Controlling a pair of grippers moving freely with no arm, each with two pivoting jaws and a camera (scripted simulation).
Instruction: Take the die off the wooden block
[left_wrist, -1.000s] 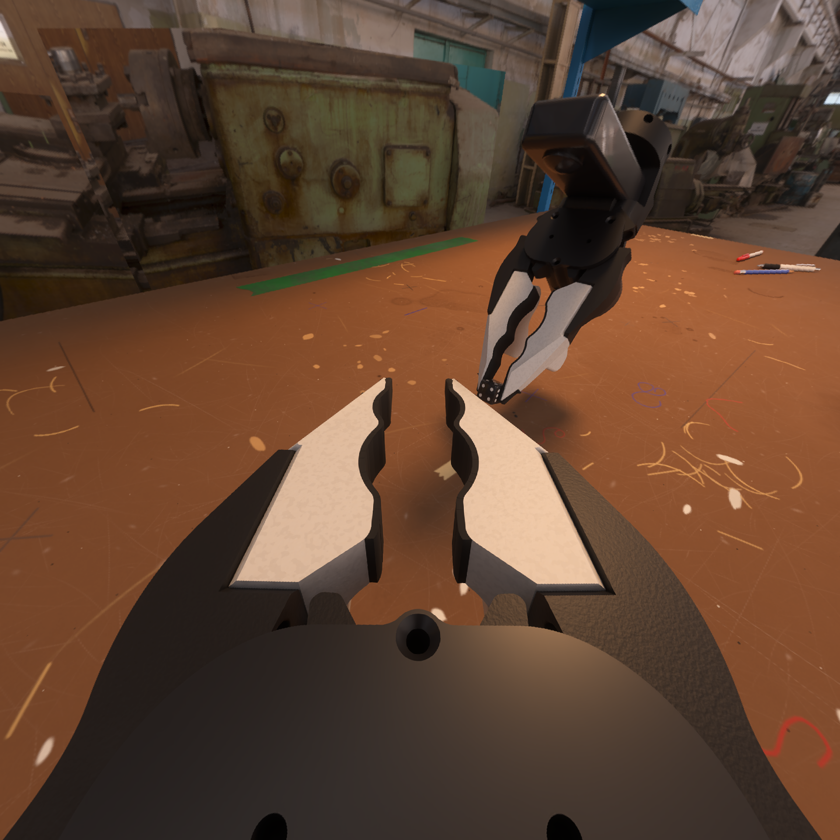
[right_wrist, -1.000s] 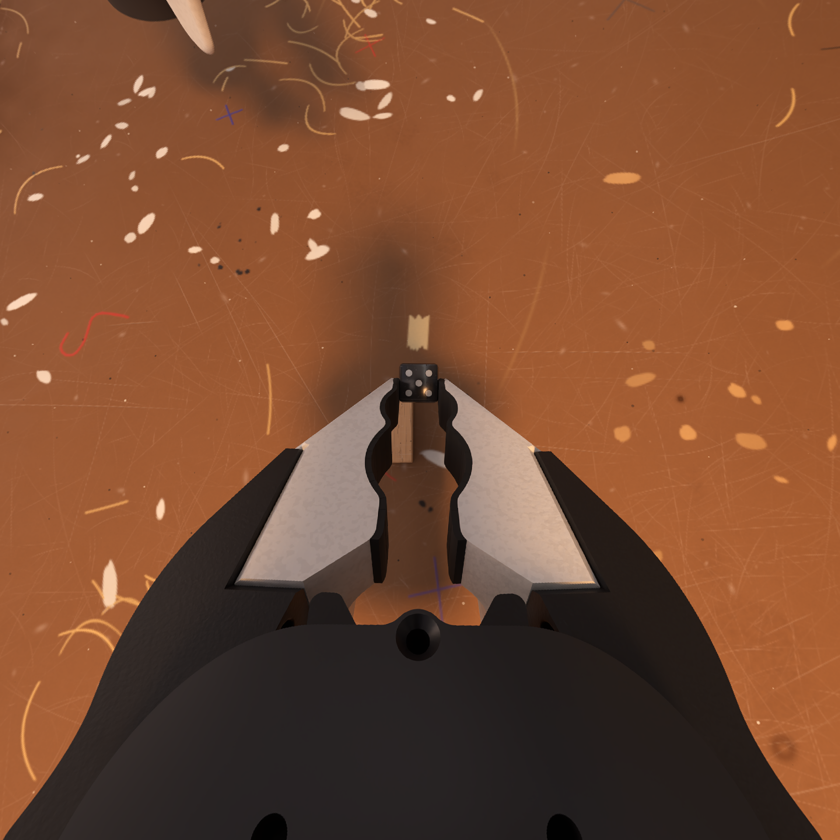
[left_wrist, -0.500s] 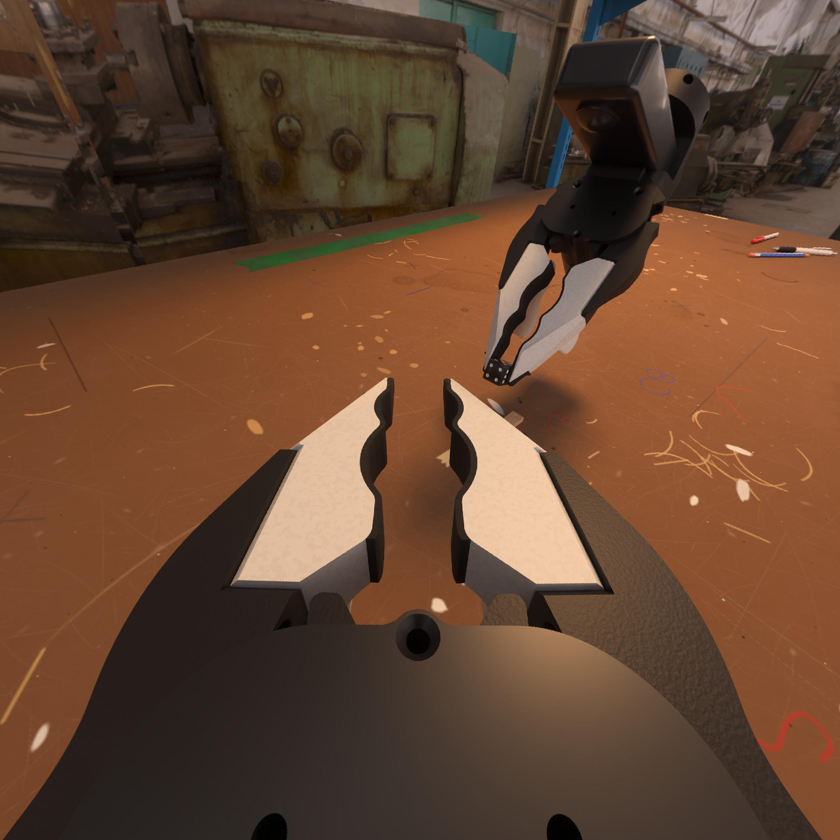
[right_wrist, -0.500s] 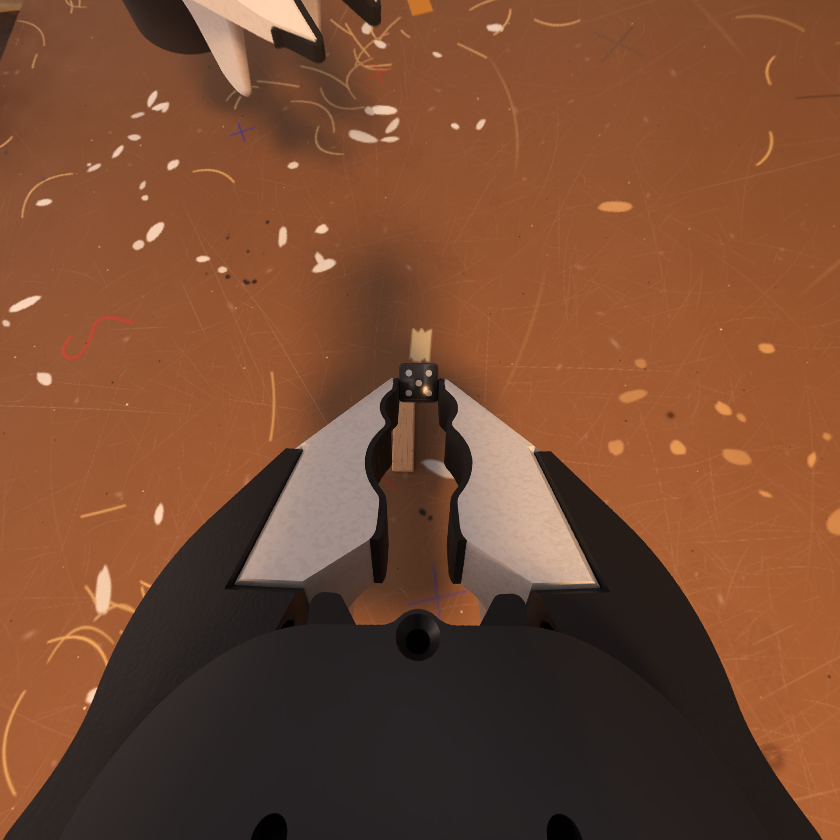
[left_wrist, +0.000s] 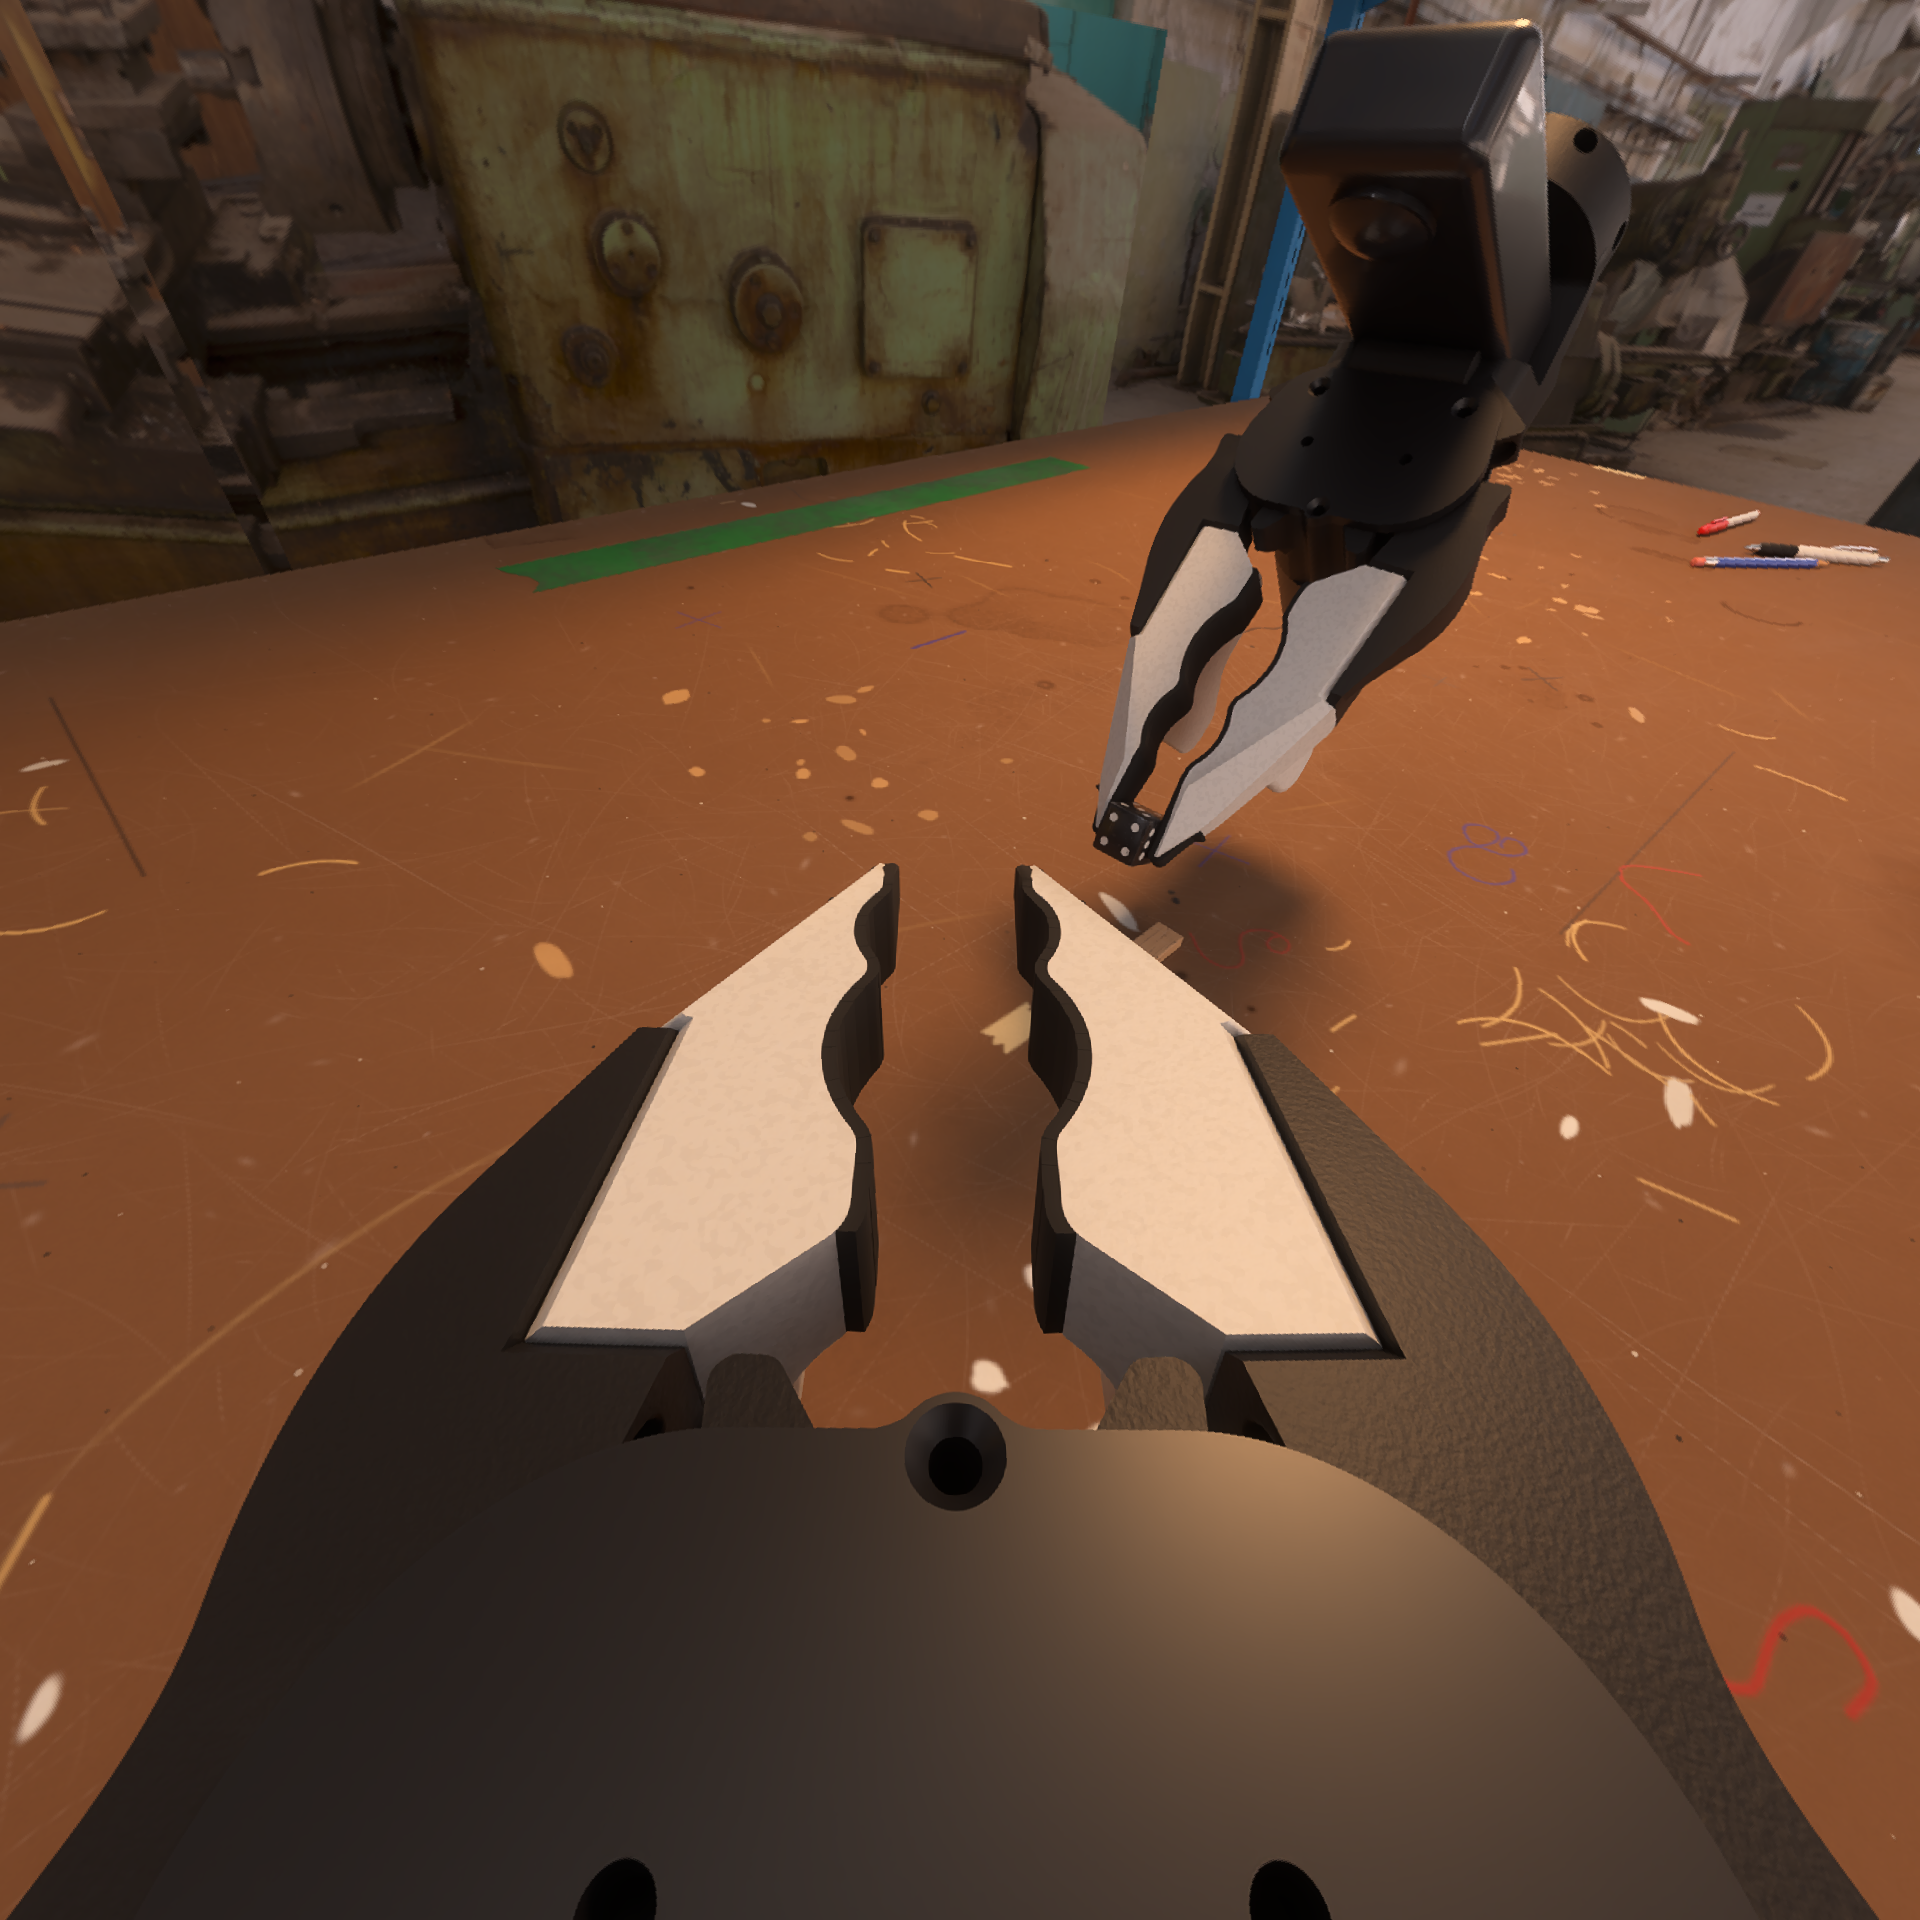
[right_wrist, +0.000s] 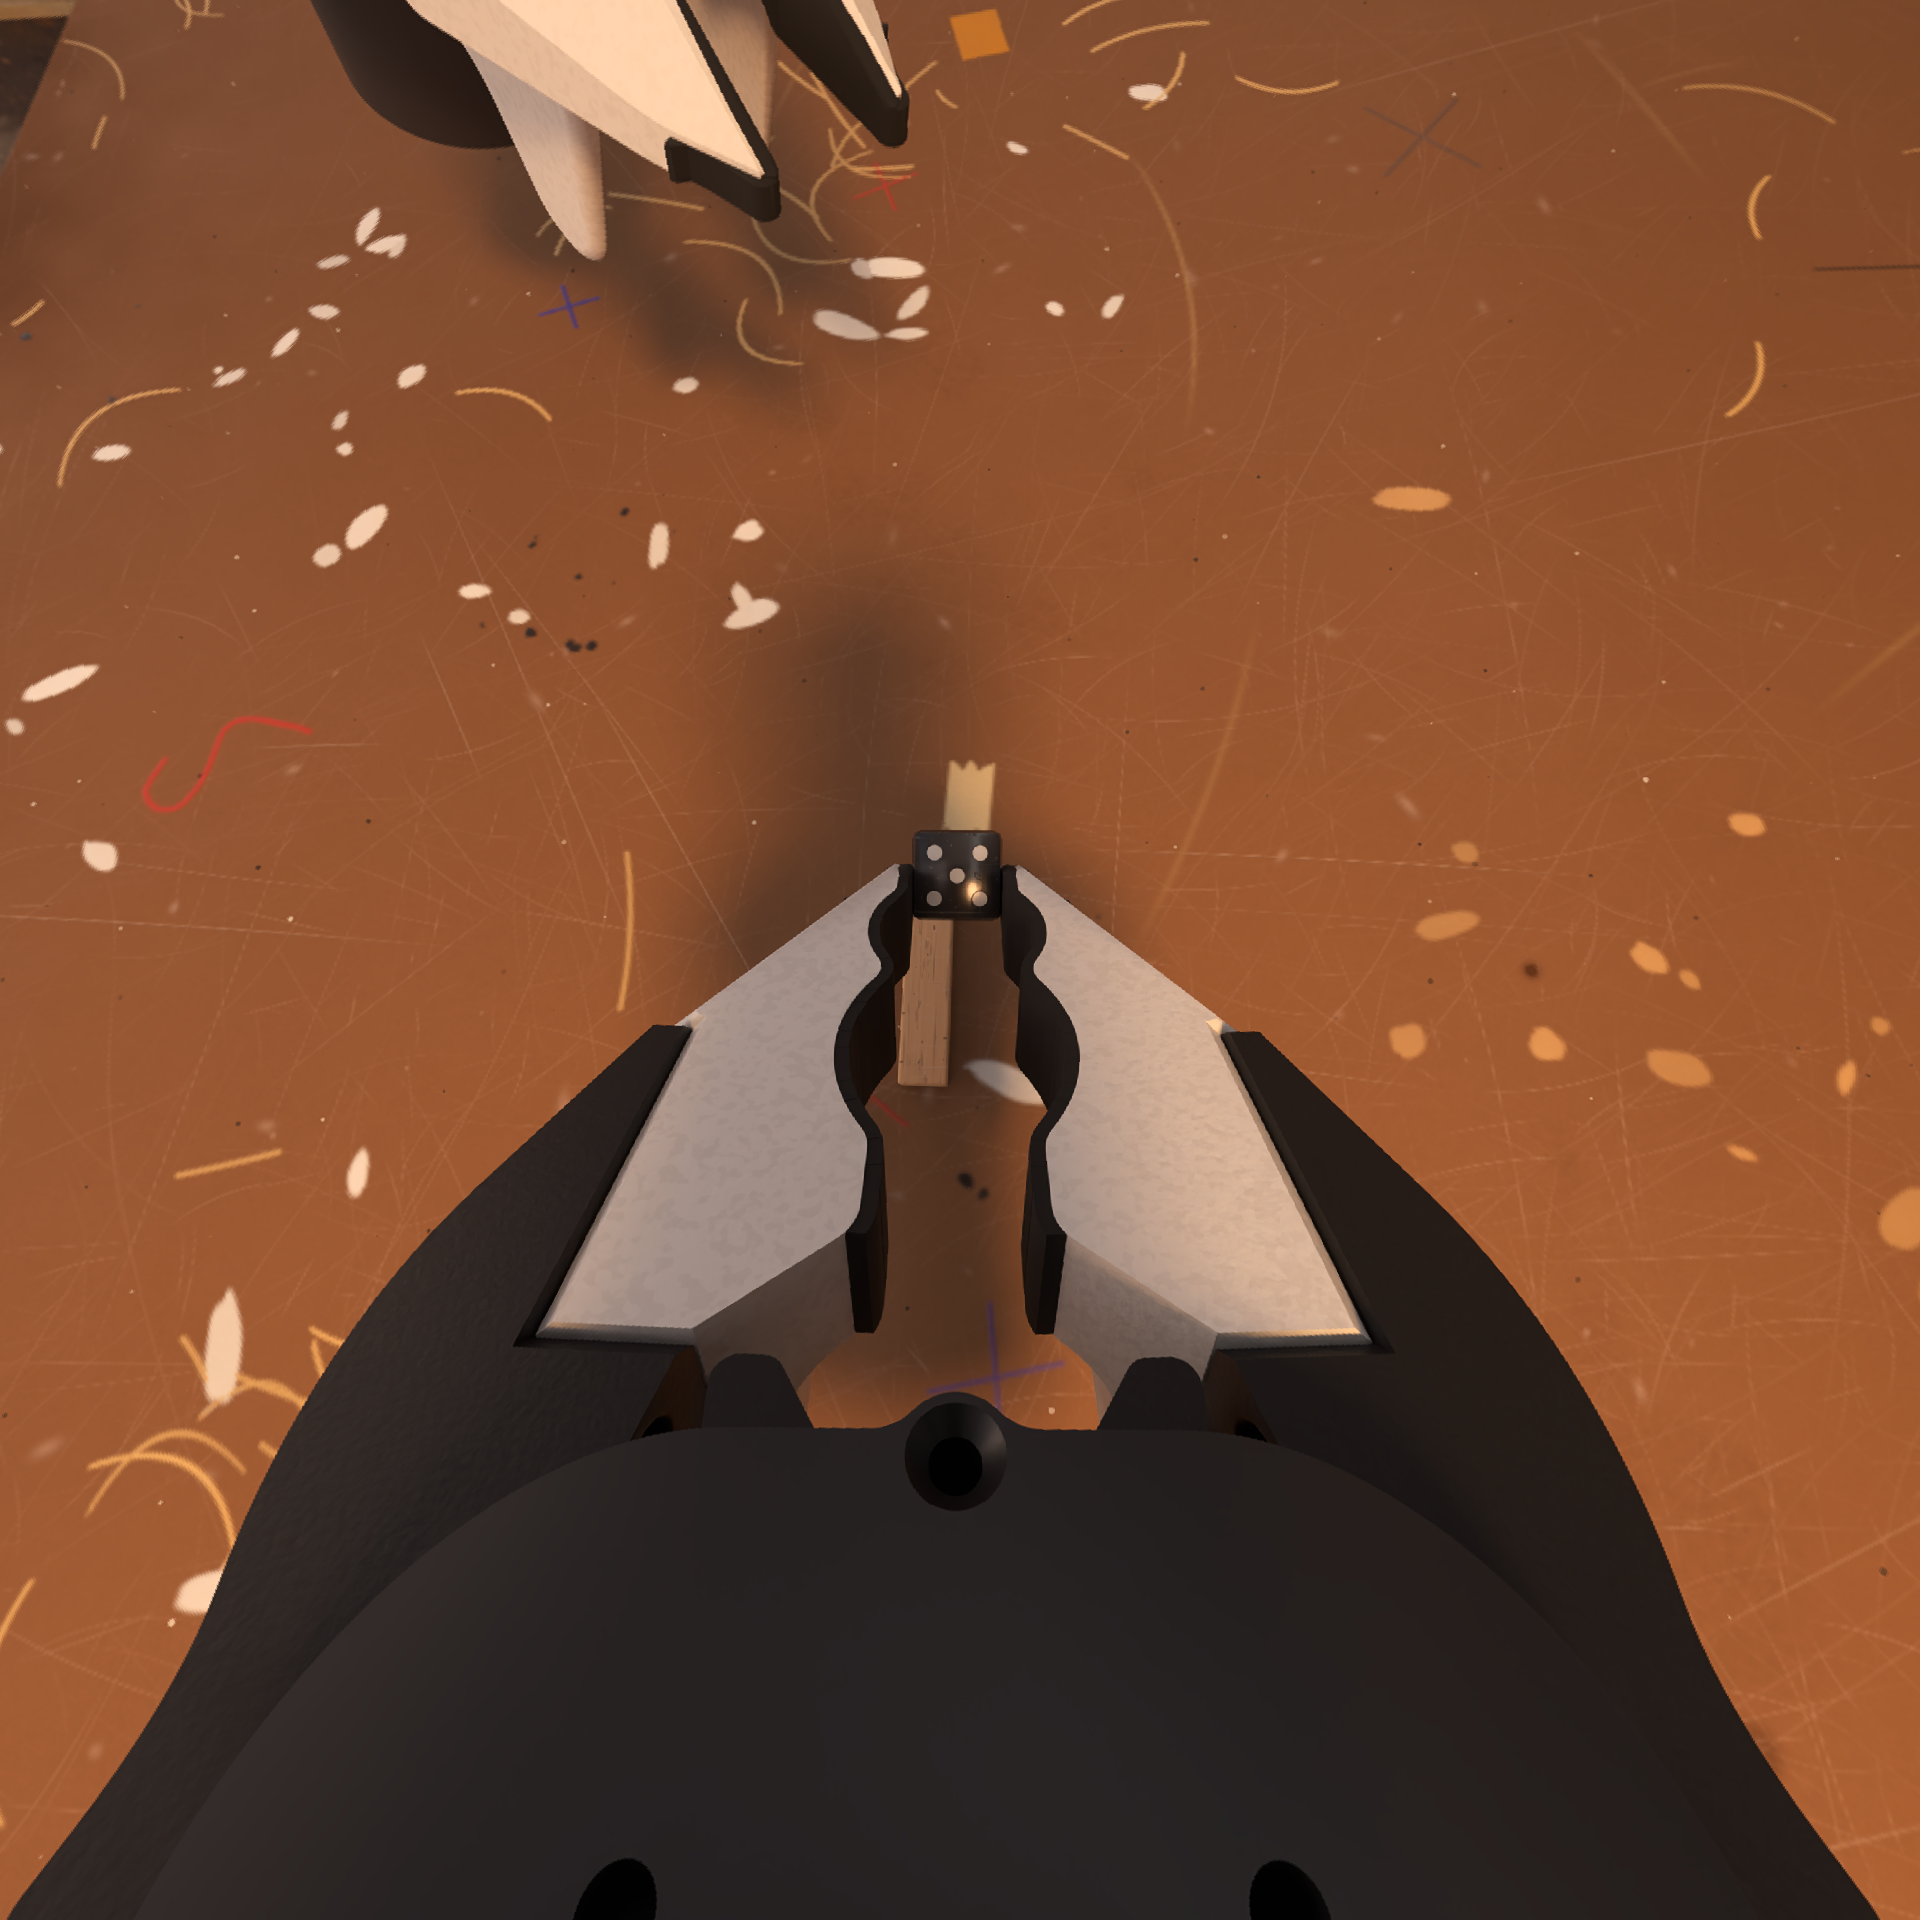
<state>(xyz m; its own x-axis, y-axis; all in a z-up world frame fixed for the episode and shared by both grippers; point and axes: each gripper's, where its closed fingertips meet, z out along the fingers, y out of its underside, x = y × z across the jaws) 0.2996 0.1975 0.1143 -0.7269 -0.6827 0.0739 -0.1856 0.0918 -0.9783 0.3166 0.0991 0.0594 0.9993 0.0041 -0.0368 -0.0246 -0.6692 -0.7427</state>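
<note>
— Where was the small black die with white pips (right_wrist: 956, 876)?
— Pinched at the tips of my right fingers (right_wrist: 957, 883), lifted clear above the pale wooden block (right_wrist: 925, 1003) lying on the scratched brown desk (right_wrist: 1455, 644).
— And your left fingers (left_wrist: 956, 883)?
— Parted, holding nothing.

Left wrist view: left gripper (left_wrist: 956, 883) bottom centre, fingertips apart above table (left_wrist: 416, 831). Right gripper (left_wrist: 1138, 831) upper right, raised over table, die (left_wrist: 1124, 833) pinched between its tips. Wooden block (left_wrist: 1162, 940) on table below die, apart from it, partly behind left gripper's right finger. Pens (left_wrist: 1787, 549) far right edge. Machine (left_wrist: 727, 239) behind table, upper centre.

Right wrist view: die (right_wrist: 956, 875) at centre, wooden block (right_wrist: 925, 1003) below it on table (right_wrist: 1455, 623); left gripper (right_wrist: 821, 166) at upper left.
</note>
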